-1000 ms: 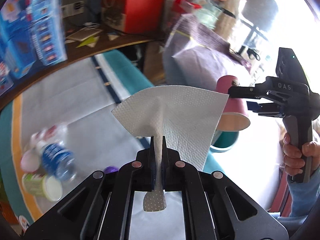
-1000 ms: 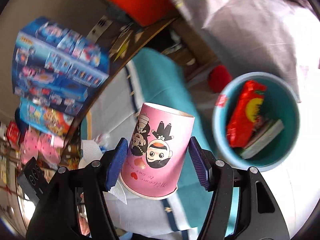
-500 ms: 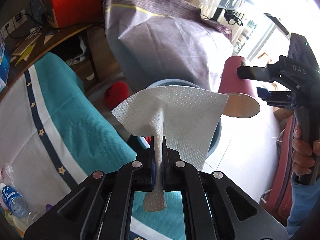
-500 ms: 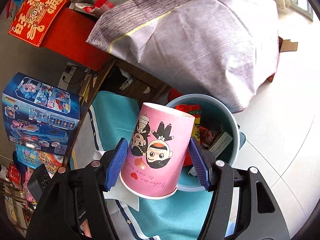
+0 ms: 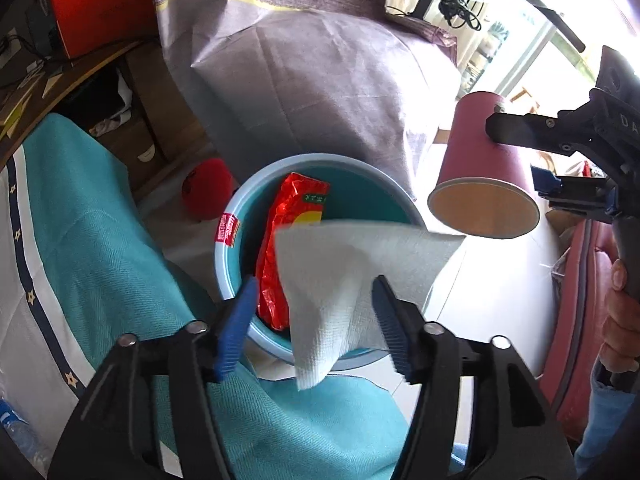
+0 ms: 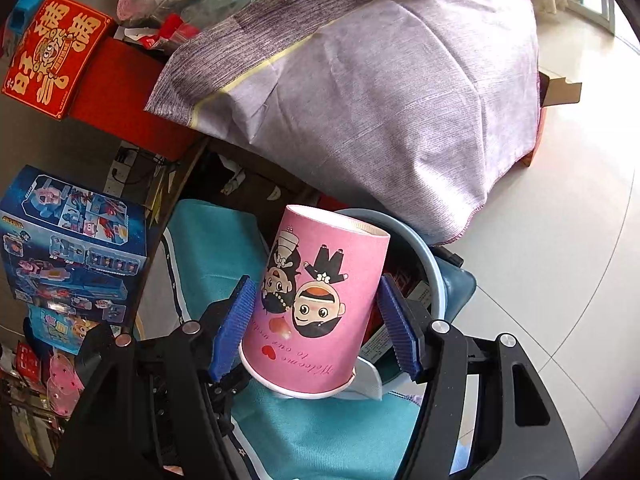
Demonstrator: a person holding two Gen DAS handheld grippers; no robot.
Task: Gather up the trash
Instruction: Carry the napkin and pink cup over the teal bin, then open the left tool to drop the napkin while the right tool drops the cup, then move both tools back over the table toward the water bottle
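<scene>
Two pieces of trash are being brought over the blue bin (image 5: pixel 236 224) at once, one per hand. The left hand-held gripper (image 5: pixel 314 322) is standing open: its jaws have just been opening, and the white paper napkin (image 5: pixel 352 276) is hanging loose between them, not being pinched by either pad, though it may be brushing the right one. It is being let go directly above the bin's mouth, apparently so that it drops in beside the red snack wrapper (image 5: pixel 286 240) already lying inside. The right hand-held gripper (image 6: pixel 316 320) is being kept closed on the pink paper cup (image 6: pixel 316 304), both blue pads pressing on its sides near the base. The cup is being carried with its mouth tipped forward toward the bin, whose rim is partly hidden behind it in the right wrist view; in the left wrist view it is hanging beside the bin's far edge rather than over the centre. A shift inward is probably being required before release. The bin is standing on the floor just beside the teal-and-white cloth (image 5: pixel 100 264).
</scene>
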